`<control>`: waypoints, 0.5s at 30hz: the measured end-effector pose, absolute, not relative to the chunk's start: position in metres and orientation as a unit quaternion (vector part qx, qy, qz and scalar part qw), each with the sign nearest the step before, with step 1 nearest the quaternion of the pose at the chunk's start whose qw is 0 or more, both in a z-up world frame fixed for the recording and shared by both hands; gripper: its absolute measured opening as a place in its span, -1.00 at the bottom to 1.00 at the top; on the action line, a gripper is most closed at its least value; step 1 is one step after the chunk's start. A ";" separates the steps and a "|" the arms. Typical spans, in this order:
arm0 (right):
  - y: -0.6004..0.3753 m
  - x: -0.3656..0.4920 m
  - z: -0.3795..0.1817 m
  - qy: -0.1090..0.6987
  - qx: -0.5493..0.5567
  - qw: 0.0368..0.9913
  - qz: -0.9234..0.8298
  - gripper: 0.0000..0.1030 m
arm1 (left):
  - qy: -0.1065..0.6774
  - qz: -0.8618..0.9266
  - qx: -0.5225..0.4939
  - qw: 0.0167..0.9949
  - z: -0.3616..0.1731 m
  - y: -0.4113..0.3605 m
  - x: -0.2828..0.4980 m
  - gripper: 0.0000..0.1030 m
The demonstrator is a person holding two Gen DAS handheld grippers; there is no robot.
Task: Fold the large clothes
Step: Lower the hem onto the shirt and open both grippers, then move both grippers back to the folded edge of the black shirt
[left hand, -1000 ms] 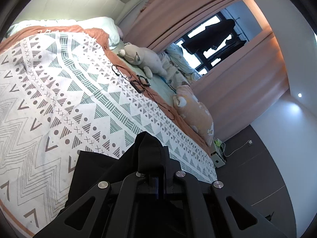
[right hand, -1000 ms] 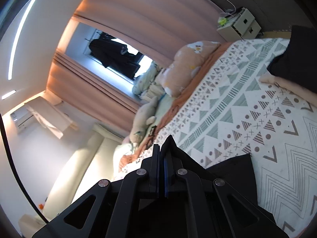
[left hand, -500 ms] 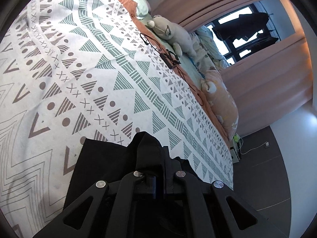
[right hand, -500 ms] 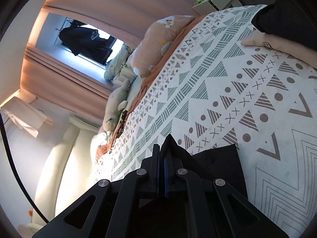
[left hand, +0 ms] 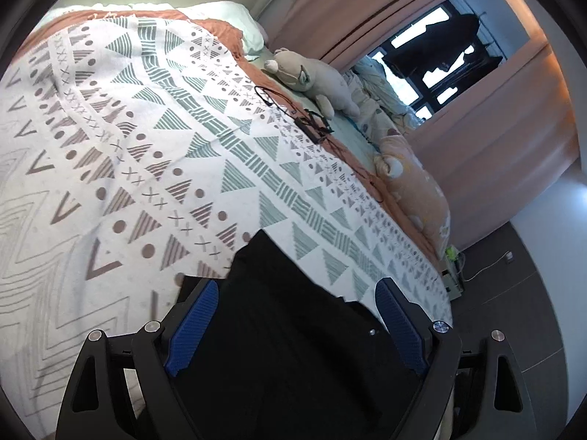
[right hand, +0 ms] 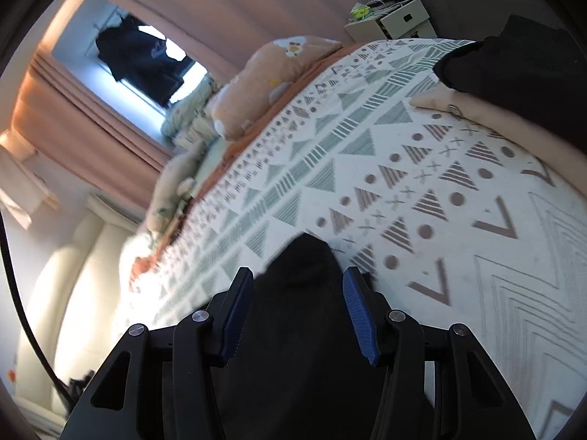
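- Cloth (left hand: 293,330), all black, is lying on the bed between the left tongs (left hand: 297,315). Its pointed corner is poking up past the tips.
- The left tongs are opening wide. The blue pads (left hand: 194,322) are standing away from the black cloth and are not pressing on it.
- The right tongs (right hand: 298,308) are opening too. A bump of the same black cloth (right hand: 304,275) is sitting between them, and the pads are not squeezing it.
- The blanket (left hand: 146,139) on the bed is showing white with green and brown triangles, dots and crosses.
- A grey stuffed toy (left hand: 312,80) is lying near the far side of the bed, by the window.
- A peach pillow (left hand: 418,198) is lying further along that same side.
- A black cord (left hand: 293,113) is lying on the blanket near the stuffed toy.
- More black clothes (right hand: 513,69) are sitting at the far end of the bed on top of something tan (right hand: 513,128), well apart from the right tongs.
- Pink curtains (right hand: 220,11) are hanging by the window.
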State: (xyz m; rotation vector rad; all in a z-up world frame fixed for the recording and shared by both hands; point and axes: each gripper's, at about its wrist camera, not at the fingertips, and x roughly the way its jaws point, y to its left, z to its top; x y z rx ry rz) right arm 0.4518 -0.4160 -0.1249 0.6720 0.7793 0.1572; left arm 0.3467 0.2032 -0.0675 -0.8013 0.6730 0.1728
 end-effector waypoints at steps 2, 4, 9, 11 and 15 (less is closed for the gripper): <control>-0.415 0.451 -0.131 0.394 0.297 0.866 0.077 0.01 | 0.354 0.095 -0.351 0.862 -0.076 0.204 0.346 0.71; -0.413 0.450 -0.139 0.417 0.264 0.866 0.079 0.01 | 0.384 0.094 -0.330 0.857 -0.088 0.205 0.347 0.63; -0.400 0.460 -0.151 0.454 0.191 0.866 0.081 0.01 | 0.424 0.087 -0.279 0.857 -0.106 0.204 0.359 0.56; -0.393 0.468 -0.152 0.462 0.165 0.867 0.087 0.01 | 0.438 0.083 -0.260 0.857 -0.111 0.203 0.370 0.56; -0.375 0.490 -0.154 0.478 0.117 0.865 0.097 0.01 | 0.464 0.073 -0.219 0.855 -0.120 0.200 0.398 0.45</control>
